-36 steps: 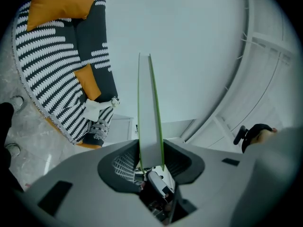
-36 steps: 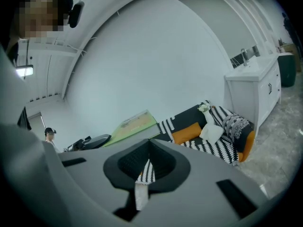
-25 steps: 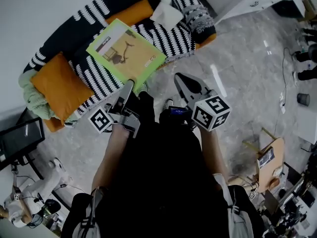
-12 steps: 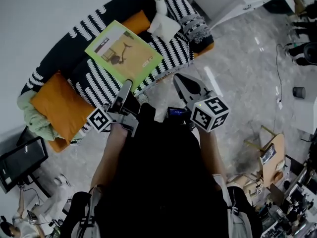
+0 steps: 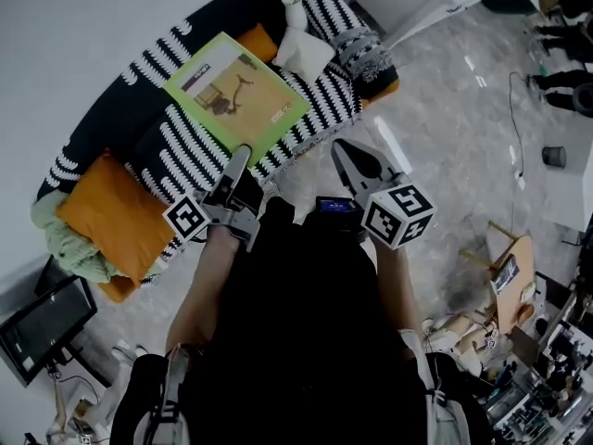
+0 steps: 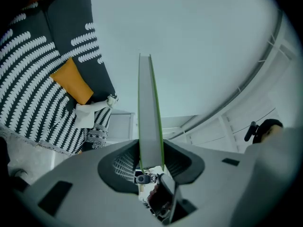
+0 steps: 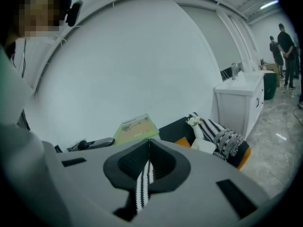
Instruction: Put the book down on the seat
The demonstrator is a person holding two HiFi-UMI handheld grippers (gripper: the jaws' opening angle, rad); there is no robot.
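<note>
A thin book with a green cover (image 5: 236, 95) hangs flat above the black-and-white striped sofa seat (image 5: 176, 146). My left gripper (image 5: 239, 158) is shut on the book's near edge. In the left gripper view the book (image 6: 149, 103) stands edge-on between the jaws of the left gripper (image 6: 150, 145). To the right of the book my right gripper (image 5: 345, 151) is shut and empty, near the sofa's front edge. The right gripper view shows the right gripper (image 7: 149, 141) with its tips together, and the book (image 7: 136, 128) beyond on the left.
A large orange cushion (image 5: 116, 216) lies on the sofa's left end, a smaller one (image 5: 259, 40) behind the book. A white soft toy (image 5: 301, 54) and a grey patterned pillow (image 5: 366, 54) sit at the right end. A white cabinet (image 7: 236, 103) and people (image 7: 286, 41) stand further right.
The book stays in the left gripper above the sofa seat. The right gripper has edged forward and slightly right. The head view has swung a little.
</note>
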